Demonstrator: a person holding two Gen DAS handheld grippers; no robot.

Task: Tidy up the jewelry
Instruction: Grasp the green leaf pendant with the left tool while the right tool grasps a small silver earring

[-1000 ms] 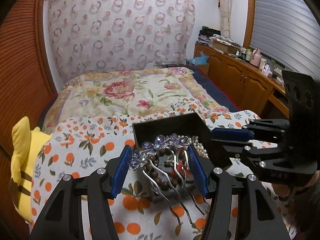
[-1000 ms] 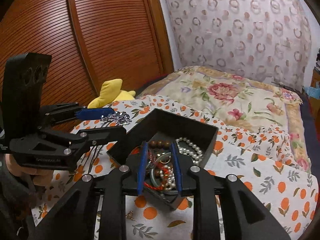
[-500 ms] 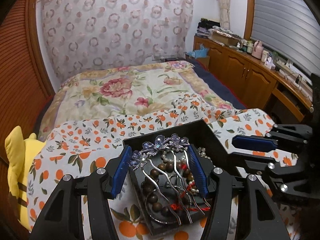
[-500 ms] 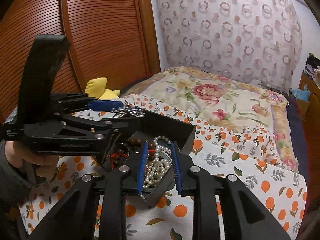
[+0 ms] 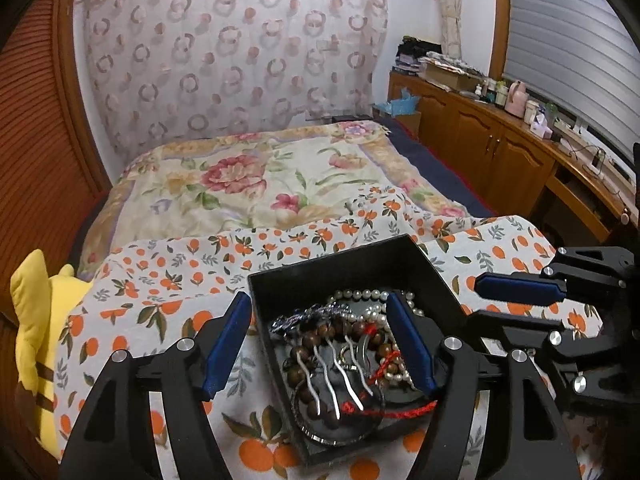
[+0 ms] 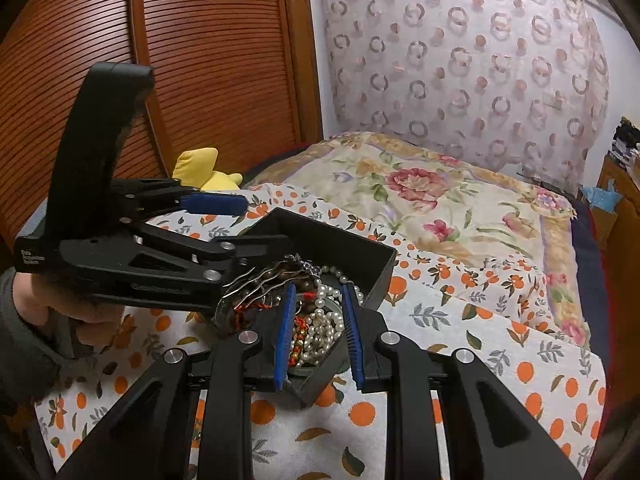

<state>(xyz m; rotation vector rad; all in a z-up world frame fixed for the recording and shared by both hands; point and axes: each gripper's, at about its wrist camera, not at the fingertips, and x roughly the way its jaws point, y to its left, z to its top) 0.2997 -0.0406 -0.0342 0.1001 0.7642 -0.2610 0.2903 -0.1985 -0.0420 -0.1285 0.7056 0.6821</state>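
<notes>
A black jewelry box (image 5: pixel 332 258) (image 6: pixel 380 276) sits on the orange-print cloth, holding pearls (image 5: pixel 360 294) (image 6: pixel 324 320), brown wooden beads (image 5: pixel 304 344) and a red cord (image 5: pixel 400 412). A silver hair comb (image 5: pixel 336 368) (image 6: pixel 260 280) with a purple jeweled top lies loose on the beads inside. My left gripper (image 5: pixel 318 298) (image 6: pixel 266 222) hangs over the box, its jaws opening, the pads clear of the comb. My right gripper (image 6: pixel 317 286) (image 5: pixel 474 298) hovers at the box's near corner with its pads a narrow gap apart; only pearls show between them.
A yellow plush toy (image 5: pixel 32 320) (image 6: pixel 208 172) lies at the cloth's left edge by slatted wooden doors. A floral bedspread (image 5: pixel 248 184) stretches behind the box. A wooden cabinet (image 5: pixel 500 152) with clutter lines the right wall. A person's hand (image 6: pixel 80 312) holds the left gripper.
The left gripper carried the comb forward over the box, then widened its jaws. The comb dropped onto the beads inside. The right gripper stayed at the box corner.
</notes>
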